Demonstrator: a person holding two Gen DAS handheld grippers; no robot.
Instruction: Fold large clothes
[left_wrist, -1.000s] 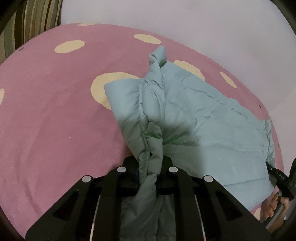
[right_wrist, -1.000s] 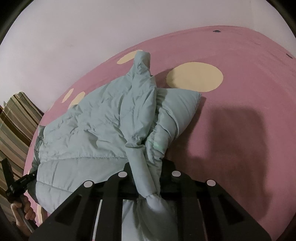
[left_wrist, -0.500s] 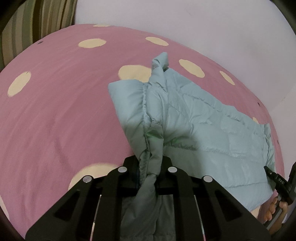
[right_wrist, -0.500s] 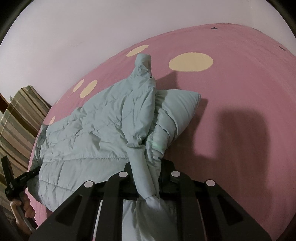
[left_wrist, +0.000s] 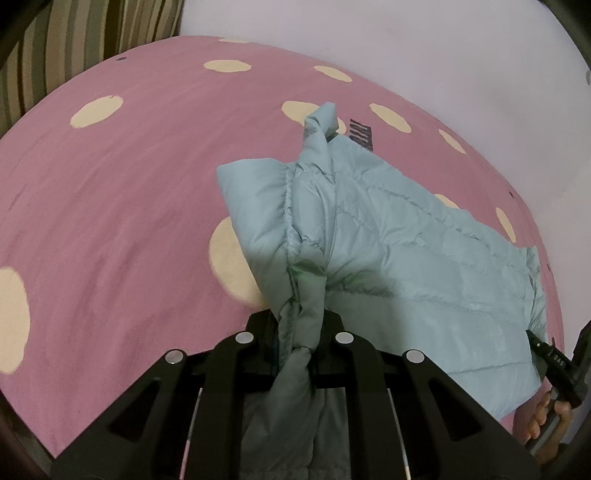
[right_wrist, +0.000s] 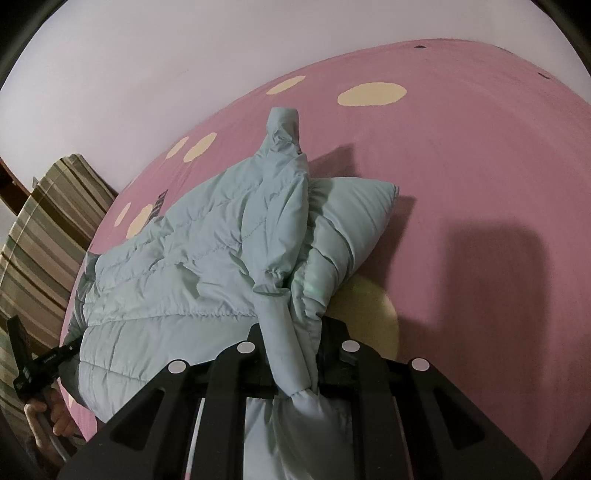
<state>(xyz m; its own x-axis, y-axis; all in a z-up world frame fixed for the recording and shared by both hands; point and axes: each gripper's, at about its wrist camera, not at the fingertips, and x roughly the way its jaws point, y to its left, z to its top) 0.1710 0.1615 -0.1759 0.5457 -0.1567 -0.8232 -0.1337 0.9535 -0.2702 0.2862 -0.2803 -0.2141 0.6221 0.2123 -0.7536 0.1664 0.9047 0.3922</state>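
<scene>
Clearly, both tools were clamped on the pale-green puffer jacket (left_wrist: 388, 251): left tool (left_wrist: 301, 332) and right tool (right_wrist: 295, 350) each pinching a bunched edge, the jacket draped over the pink spotted bed (left_wrist: 110, 221). Slippery padded fabric might slide free if tugged unevenly, spoiling the fold.

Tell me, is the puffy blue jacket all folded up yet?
Not yet. The light blue puffer jacket looks doubled over once, a sleeve sticking up past the fold. The left gripper and the right gripper each have their jaws shut on a bunched edge, holding it stretched over the pink spotted bedcover. Still left: laying it down, tucking the sleeve, folding it smaller.
</scene>
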